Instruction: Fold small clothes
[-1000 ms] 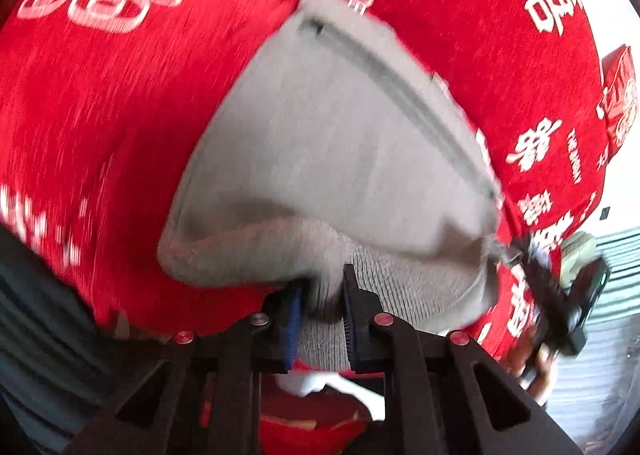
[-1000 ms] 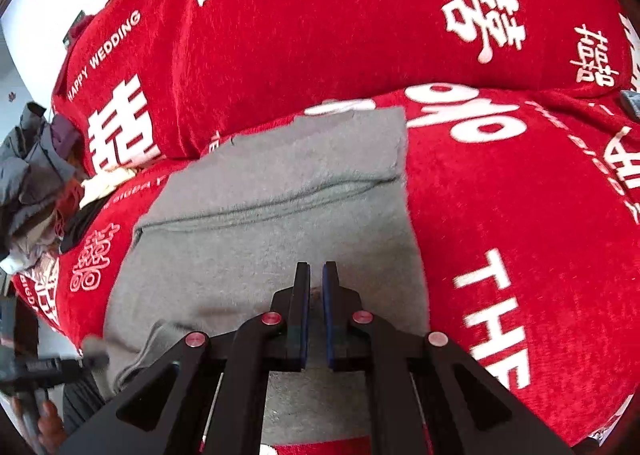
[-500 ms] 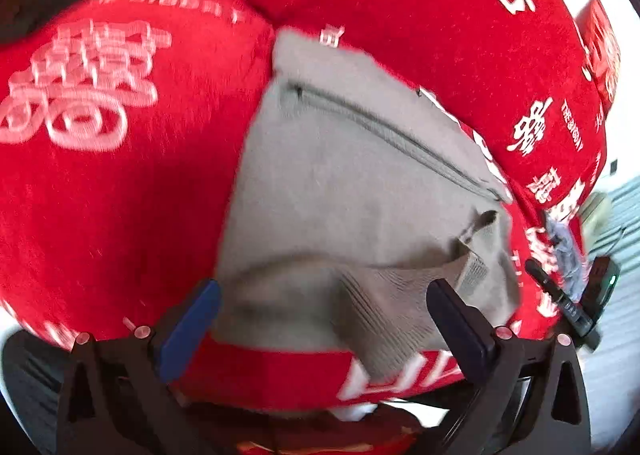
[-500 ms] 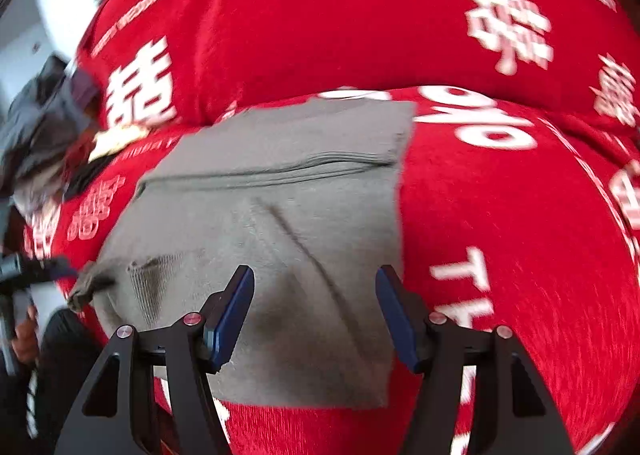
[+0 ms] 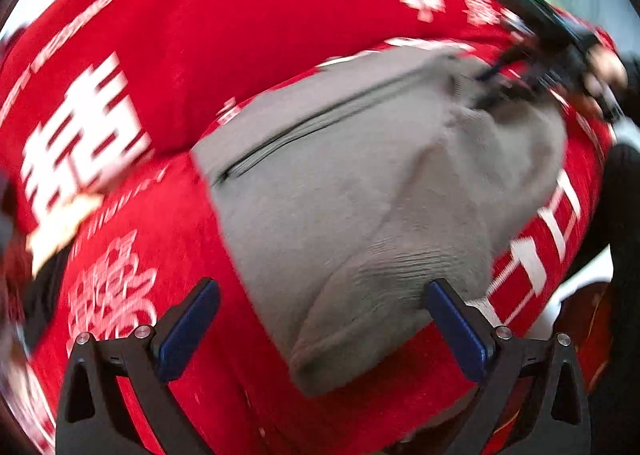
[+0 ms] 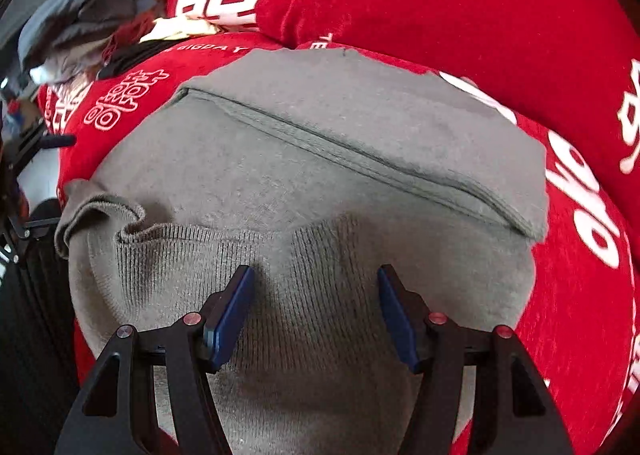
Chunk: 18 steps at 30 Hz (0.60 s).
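A grey knit garment (image 6: 320, 183) lies folded on the red printed cover (image 6: 460, 7), filling the frame's centre; the right gripper (image 6: 316, 311) hovers over its ribbed hem, jaws wide, holding nothing; the left gripper (image 5: 320, 327) likewise gapes empty at lower centre.

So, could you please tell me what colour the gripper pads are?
Blue pads, clearest in the right wrist view.

Black gripper (image 6: 314, 309) frames, blue pads, red screws.
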Available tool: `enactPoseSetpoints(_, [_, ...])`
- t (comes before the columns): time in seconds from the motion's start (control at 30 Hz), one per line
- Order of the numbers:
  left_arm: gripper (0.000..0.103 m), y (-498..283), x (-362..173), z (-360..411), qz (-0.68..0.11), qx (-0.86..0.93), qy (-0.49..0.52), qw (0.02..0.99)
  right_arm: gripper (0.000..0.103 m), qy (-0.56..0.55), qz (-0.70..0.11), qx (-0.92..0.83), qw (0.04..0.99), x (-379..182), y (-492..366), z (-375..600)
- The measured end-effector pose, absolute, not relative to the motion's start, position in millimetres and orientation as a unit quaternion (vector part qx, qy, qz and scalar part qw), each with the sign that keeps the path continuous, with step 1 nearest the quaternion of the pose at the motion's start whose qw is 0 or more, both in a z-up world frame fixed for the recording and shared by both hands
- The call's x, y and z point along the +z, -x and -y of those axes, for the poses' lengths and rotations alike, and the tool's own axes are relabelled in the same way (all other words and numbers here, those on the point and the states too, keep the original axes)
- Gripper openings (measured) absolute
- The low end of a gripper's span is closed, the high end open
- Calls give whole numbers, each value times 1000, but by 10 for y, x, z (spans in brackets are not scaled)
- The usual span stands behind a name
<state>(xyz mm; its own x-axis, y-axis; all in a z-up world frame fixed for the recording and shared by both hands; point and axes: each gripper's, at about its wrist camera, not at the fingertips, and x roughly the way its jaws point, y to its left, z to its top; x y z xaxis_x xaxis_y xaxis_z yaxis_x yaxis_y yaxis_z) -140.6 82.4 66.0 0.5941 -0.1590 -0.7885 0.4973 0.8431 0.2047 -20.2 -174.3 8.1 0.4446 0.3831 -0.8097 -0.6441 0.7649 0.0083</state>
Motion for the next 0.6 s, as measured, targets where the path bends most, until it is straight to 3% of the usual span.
enactPoseSetpoints(0.3, [103,1397,701,-875,-401,-243,-247,848,67,143,-437,318,829,84,155,1773])
enactPoseSetpoints(0.43, [103,1160,477,-645,-396,-213,-333,829,67,138,-439,311,831,87,99,1711])
enactPoseSetpoints(0.5, [103,915,565,-754,-403,-190,-280,850,67,137,-442,306,832,91,92,1707])
enactPoseSetpoints(0.6, [103,523,775,-1271,-423,-116,-98,894,67,123,-444,301,835,88,85,1714])
